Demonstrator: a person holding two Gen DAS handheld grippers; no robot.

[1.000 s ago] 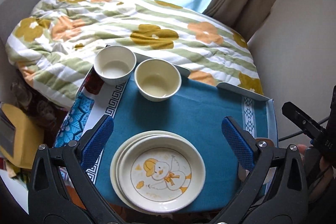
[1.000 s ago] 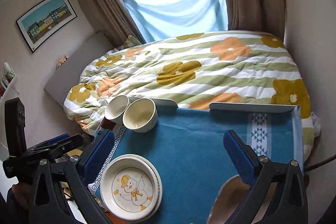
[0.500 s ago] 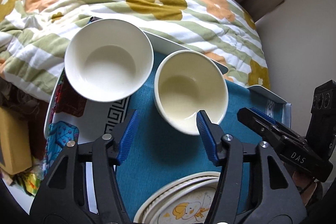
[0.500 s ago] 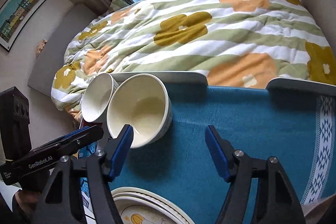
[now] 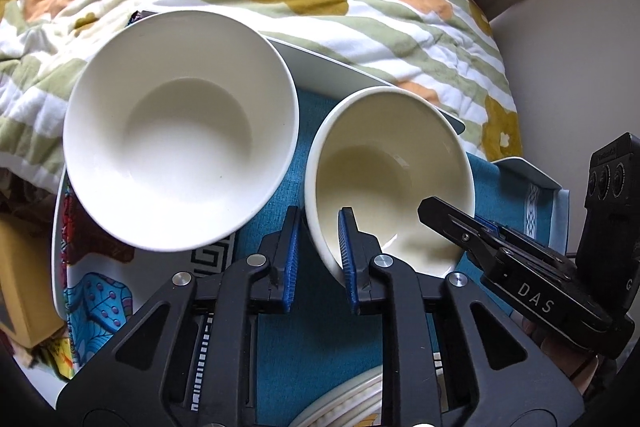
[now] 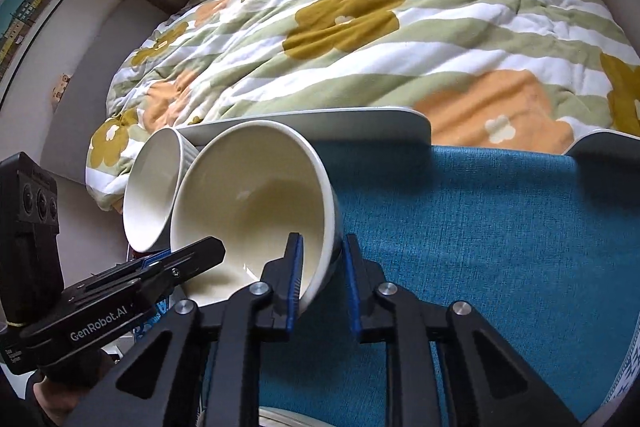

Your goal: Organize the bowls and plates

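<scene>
cream bowl (image 5: 390, 167) – empty, upright on teal cloth, rim pinched on two sides | white bowl (image 5: 180, 131) – empty, upright, just beside it at left | plate stack (image 5: 344, 403) – nearer, mostly hidden

Soft daylight enters from the top of both frames; sharp focus, dark fisheye corners, curved edges, faint shadows.

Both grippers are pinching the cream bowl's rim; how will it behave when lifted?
The cream bowl looks glazed, so the left gripper and right gripper may slip on its rim. Probably rigid and breakable. Rim grips on opposite sides could let it swing.
</scene>
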